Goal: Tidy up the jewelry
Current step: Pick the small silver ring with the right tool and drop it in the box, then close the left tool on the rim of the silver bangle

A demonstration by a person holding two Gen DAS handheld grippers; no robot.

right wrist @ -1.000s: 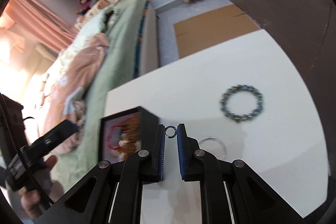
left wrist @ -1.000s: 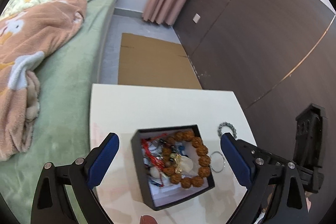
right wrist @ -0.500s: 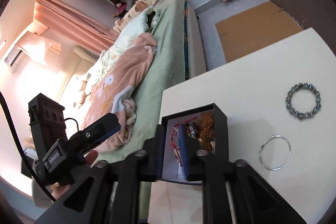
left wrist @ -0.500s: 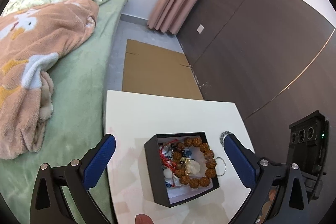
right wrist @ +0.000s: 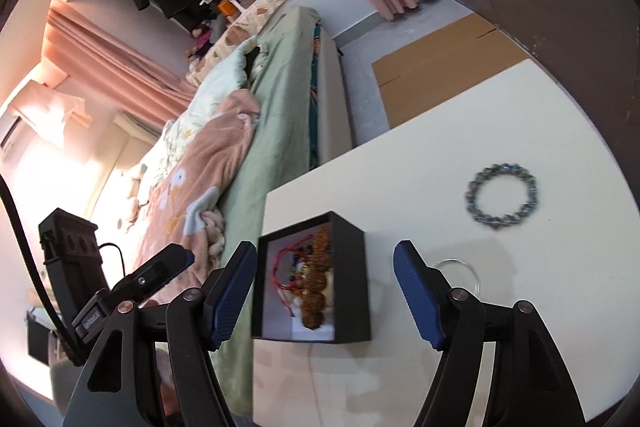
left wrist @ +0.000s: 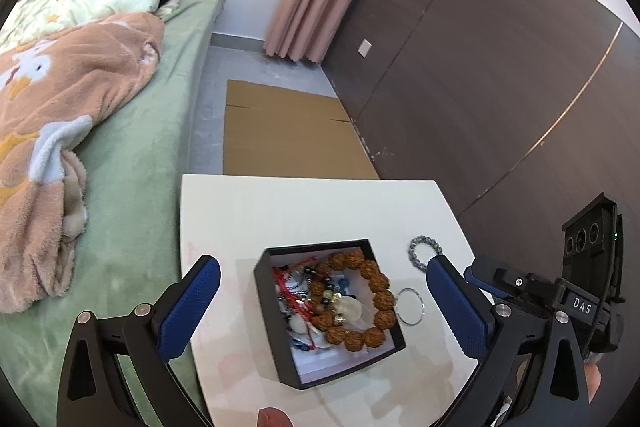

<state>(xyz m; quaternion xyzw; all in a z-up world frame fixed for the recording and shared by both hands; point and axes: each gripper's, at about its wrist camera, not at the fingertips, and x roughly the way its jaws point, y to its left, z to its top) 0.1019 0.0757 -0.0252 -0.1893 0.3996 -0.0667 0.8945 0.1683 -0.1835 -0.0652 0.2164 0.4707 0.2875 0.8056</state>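
A black jewelry box [left wrist: 269, 323] with a white lining sits on the white table [left wrist: 304, 211]. Inside lie a brown bead bracelet [left wrist: 381, 295], red cord [left wrist: 289, 291] and small charms. My left gripper [left wrist: 324, 305] hovers open over it. To the box's right lie a grey bead bracelet [left wrist: 424, 253] and a thin silver bangle [left wrist: 410, 307]. In the right wrist view my right gripper [right wrist: 324, 285] is above the box [right wrist: 354, 287], its jaws opening with nothing between the pads. The grey bracelet [right wrist: 502, 195] and the bangle [right wrist: 460, 269] lie to the right.
A bed with green sheet [left wrist: 132, 163] and a pink blanket [left wrist: 68, 95] runs along the table's left edge. Flat cardboard [left wrist: 288, 135] lies on the floor beyond the table. A dark panelled wall [left wrist: 480, 87] stands to the right. The left hand-held unit [right wrist: 132, 287] shows at lower left.
The right gripper was shut on a small metal ring beside the box; it swung over the box and spread its jaws, and the ring is gone from them. The left gripper stayed open.
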